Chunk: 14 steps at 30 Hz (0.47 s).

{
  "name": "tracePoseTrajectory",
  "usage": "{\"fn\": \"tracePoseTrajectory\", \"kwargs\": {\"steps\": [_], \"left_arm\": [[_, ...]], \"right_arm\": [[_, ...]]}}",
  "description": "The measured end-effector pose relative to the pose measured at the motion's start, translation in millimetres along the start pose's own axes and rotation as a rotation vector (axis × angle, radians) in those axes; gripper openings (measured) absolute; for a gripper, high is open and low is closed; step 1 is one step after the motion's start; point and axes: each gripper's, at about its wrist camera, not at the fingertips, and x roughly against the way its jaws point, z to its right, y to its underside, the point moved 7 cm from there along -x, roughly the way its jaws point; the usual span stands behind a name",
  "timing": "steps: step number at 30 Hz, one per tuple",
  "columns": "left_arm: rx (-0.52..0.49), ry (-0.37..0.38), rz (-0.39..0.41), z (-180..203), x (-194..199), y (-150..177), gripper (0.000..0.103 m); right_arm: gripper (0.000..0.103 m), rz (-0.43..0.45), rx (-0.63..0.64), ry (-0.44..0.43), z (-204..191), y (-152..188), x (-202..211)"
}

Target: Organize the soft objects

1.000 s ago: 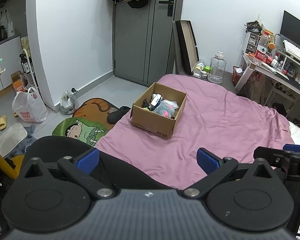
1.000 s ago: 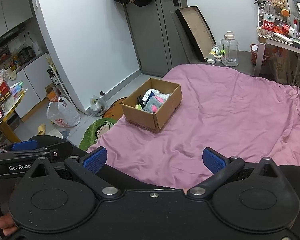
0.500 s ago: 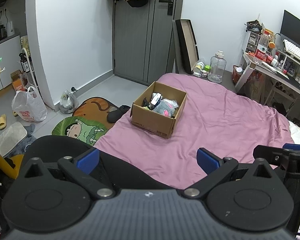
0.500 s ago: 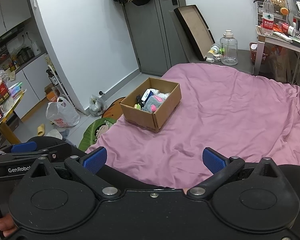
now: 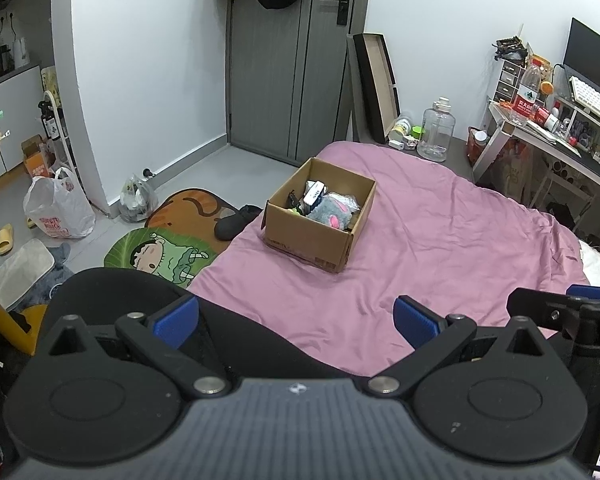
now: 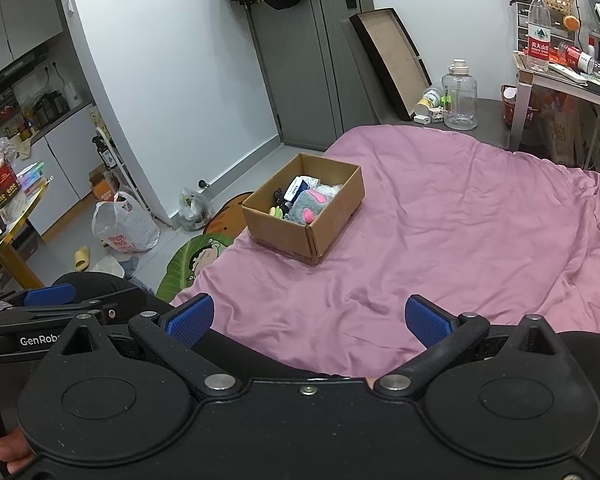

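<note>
A cardboard box (image 5: 312,242) stands on the pink bed sheet (image 5: 440,248) near the bed's left edge. It holds a grey plush toy with pink spots (image 5: 332,210), a white packet and small dark items. It also shows in the right wrist view (image 6: 284,236), with the plush (image 6: 308,206) inside. My left gripper (image 5: 296,322) is open and empty, low over the bed's near edge, well short of the box. My right gripper (image 6: 309,320) is open and empty beside it, just as far from the box.
Cartoon floor mats (image 5: 160,254) and a black shoe (image 5: 236,222) lie left of the bed. Plastic bags (image 5: 58,210) stand by the wall. A water jug (image 5: 436,132) and a leaning frame (image 5: 376,84) are beyond the bed. A cluttered desk (image 5: 548,132) is at the right.
Both views have shifted very slightly. The grippers stay open and empty, and the box has not moved.
</note>
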Motion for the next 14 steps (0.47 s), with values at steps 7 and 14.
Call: {"fn": "tracePoseTrajectory", "kwargs": {"steps": [7, 14], "left_arm": [[-0.005, 0.006, -0.003, 1.7, 0.1, 1.3, 0.103], [-0.013, 0.010, -0.008, 6.2, -1.5, 2.5, 0.103]], "right_arm": [[0.103, -0.007, 0.001, -0.003, -1.1, 1.5, -0.9], [0.103, -0.015, -0.001, -0.008, -1.1, 3.9, -3.0]]}}
